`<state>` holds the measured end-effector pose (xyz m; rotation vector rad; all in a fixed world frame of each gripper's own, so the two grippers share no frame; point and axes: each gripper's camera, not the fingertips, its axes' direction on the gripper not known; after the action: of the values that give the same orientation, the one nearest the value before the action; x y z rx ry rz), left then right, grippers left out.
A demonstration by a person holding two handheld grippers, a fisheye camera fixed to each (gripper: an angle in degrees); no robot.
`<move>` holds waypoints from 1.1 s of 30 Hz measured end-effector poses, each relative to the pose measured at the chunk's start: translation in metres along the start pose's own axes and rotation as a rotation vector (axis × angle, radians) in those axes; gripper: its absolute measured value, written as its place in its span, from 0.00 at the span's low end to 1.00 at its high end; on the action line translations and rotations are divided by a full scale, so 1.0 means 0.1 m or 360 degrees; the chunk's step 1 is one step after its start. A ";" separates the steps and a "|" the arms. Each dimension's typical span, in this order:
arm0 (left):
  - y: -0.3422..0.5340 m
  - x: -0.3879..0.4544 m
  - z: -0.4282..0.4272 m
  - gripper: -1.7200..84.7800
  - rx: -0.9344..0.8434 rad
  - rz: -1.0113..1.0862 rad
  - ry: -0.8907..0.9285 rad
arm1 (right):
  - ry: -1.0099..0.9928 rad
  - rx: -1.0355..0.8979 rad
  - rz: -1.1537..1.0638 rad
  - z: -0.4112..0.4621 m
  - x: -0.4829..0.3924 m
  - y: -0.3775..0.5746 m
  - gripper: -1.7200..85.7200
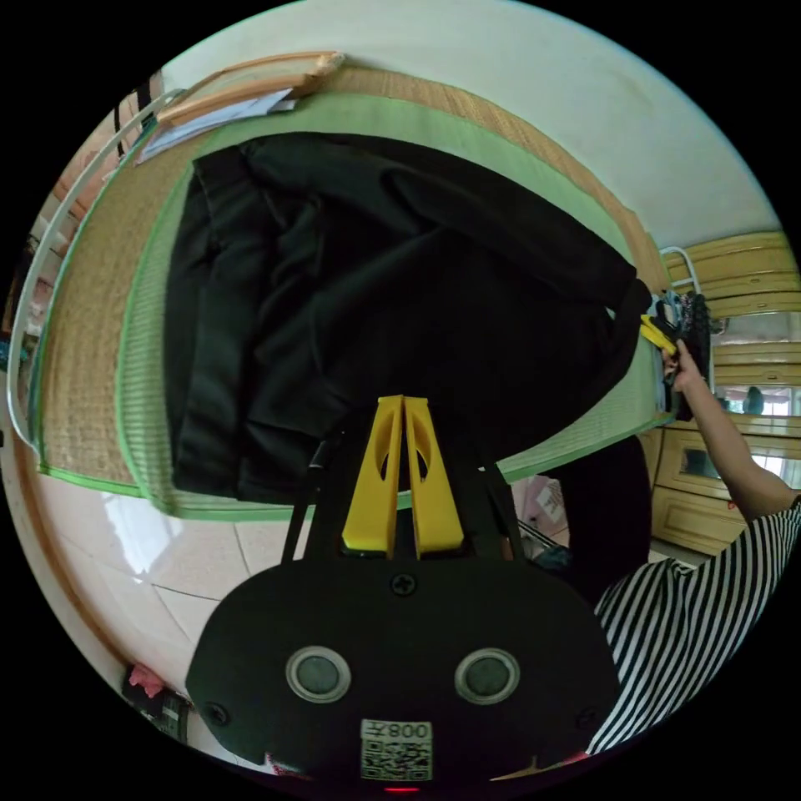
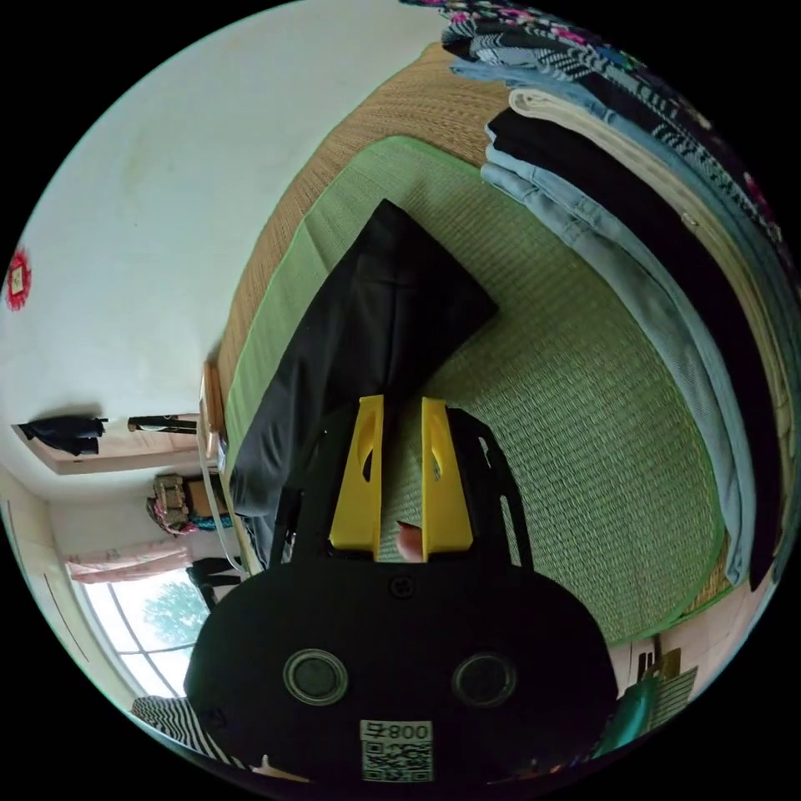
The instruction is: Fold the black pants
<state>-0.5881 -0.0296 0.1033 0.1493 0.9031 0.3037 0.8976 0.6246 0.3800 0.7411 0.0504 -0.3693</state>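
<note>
The black pants (image 1: 375, 284) lie spread on a green mat (image 1: 146, 334), the wider end at the left of the left gripper view. My left gripper (image 1: 403, 400) reaches over their near edge, its yellow jaws pressed together on the cloth. At the pants' far narrow end a person's hand holds my right gripper (image 1: 657, 332), just beside the cloth. In the right gripper view the pants (image 2: 367, 334) run away as a long dark strip. My right gripper (image 2: 402, 400) stands open over their near edge and the green mat (image 2: 542, 400), gripping nothing.
A stack of folded clothes (image 2: 667, 250) lines the mat's side. A straw mat (image 1: 83, 292) lies beneath, with a wooden frame (image 1: 250, 83) at its far corner and a white rail (image 1: 33, 275) along one end. Tiled floor (image 1: 167, 567) borders the near edge. A striped sleeve (image 1: 692, 617) shows.
</note>
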 end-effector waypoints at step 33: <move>0.42 -0.32 0.24 0.02 -0.0350 0.0200 0.0036 | -0.0611 0.0191 0.0131 -1.31 1.51 1.40 0.02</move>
<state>-0.5957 -0.0001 0.1523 -0.0007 0.8778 0.5201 1.0986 0.7597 0.3482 0.7773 -0.3657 -0.4328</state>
